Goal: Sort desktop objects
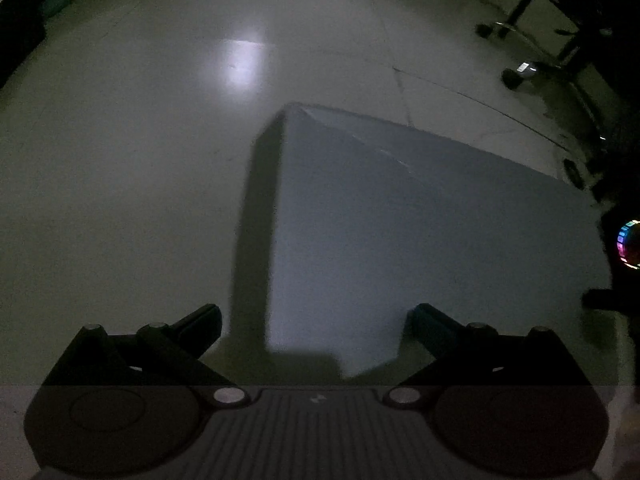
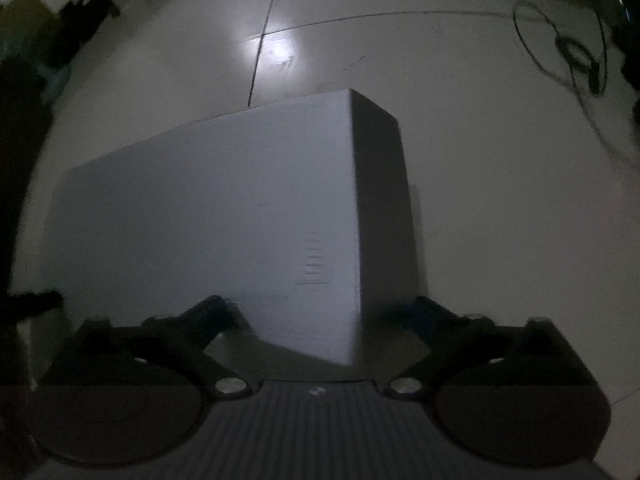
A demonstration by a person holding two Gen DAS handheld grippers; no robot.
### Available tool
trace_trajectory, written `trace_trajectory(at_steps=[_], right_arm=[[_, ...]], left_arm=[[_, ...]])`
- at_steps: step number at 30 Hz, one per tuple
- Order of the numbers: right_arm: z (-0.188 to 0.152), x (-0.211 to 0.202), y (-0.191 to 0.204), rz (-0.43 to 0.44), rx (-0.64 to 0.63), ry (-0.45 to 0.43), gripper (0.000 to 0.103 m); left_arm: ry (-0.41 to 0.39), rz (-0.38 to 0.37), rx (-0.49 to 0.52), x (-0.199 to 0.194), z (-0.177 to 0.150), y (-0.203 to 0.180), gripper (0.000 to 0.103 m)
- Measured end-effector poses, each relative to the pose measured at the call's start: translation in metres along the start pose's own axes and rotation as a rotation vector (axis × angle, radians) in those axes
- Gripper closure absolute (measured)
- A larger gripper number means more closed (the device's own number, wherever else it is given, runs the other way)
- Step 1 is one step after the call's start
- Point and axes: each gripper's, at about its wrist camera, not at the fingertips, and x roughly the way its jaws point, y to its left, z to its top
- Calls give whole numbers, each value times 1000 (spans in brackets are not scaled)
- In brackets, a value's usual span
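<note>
The room is dim. A plain white box-shaped block [image 1: 420,240] stands on the floor, and I look down on its top face and one shaded side. My left gripper [image 1: 316,312] hangs open over its near left corner with nothing between its fingers. In the right wrist view the same white block [image 2: 208,220] fills the middle, with a faint embossed mark near its right edge. My right gripper [image 2: 319,304] is open above its near right corner, holding nothing. No small desktop objects show in either view.
Pale tiled floor [image 1: 120,160] surrounds the block, with a bright light reflection [image 1: 242,64]. A wheeled chair base [image 1: 516,76] stands at the far right. A coloured light ring [image 1: 628,248] glows at the right edge. A loose cable [image 2: 572,48] lies on the floor.
</note>
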Motion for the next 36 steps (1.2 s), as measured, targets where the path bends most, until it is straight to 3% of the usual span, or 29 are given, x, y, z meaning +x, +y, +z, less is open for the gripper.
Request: trace_trajectory(at_steps=[5, 9, 16, 24, 29, 33, 36], right_arm=[[-2, 3, -20, 61, 50, -7, 0], [2, 5, -11, 72, 25, -13, 1], [19, 14, -8, 42, 54, -56, 0], [58, 24, -3, 32, 50, -88, 0], [58, 29, -5, 27, 51, -98, 0], [62, 27, 13, -26, 13, -96, 0], [63, 3, 34, -71, -15, -122, 1]], left_arm=[[-10, -17, -24, 6, -2, -2, 0], [-18, -31, -44, 11, -3, -3, 0], [-56, -16, -68, 14, -2, -9, 0], [-102, 24, -78, 26, 28, -2, 0], [-110, 32, -85, 29, 40, 4, 0], [-89, 69, -89, 26, 48, -5, 1], [-80, 113, -120, 8, 54, -18, 1]])
